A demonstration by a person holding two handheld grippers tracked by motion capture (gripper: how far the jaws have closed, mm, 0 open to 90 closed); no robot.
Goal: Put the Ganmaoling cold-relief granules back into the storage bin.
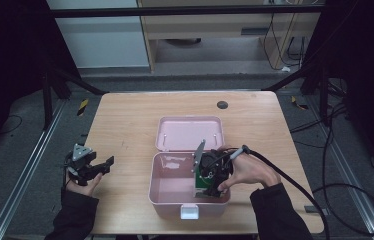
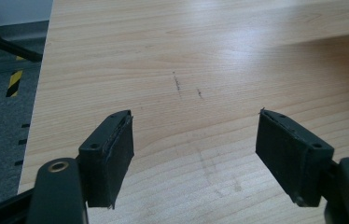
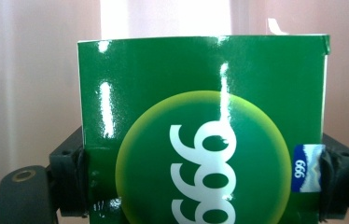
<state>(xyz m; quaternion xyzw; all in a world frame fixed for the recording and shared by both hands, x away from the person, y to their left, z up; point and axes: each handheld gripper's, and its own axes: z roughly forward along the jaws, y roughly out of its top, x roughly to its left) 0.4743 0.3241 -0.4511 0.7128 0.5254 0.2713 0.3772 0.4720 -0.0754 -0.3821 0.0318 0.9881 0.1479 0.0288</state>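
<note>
A glossy green box (image 3: pixel 200 130) printed with a yellow-green disc and white numerals sits clamped between the two jaws of the right claw (image 3: pixel 200 182), one pad on each side edge, the jaws drawn close on it. In the high view the same green box (image 1: pixel 206 187) is low inside the open pink case (image 1: pixel 175 192), at the case's 3 o'clock side against its right wall, with the right claw (image 1: pixel 214 175) pointing steeply down into the case. The right hand (image 1: pixel 247 172) wraps the claw's body from the 4 o'clock side, sleeve running off toward the counter's near edge and a black cable trailing away to the right. The case's lid (image 1: pixel 190 132) lies folded back flat at 12 o'clock of the case, a white latch (image 1: pixel 190 212) at 6 o'clock. Well apart, near the counter's (image 1: pixel 125 120) 9 o'clock edge, the left hand (image 1: pixel 82 182) holds the left claw (image 1: pixel 106 165) about level, pointed toward the case; its jaws (image 2: pixel 196 158) stand wide apart over bare wood, with nothing between them
</note>
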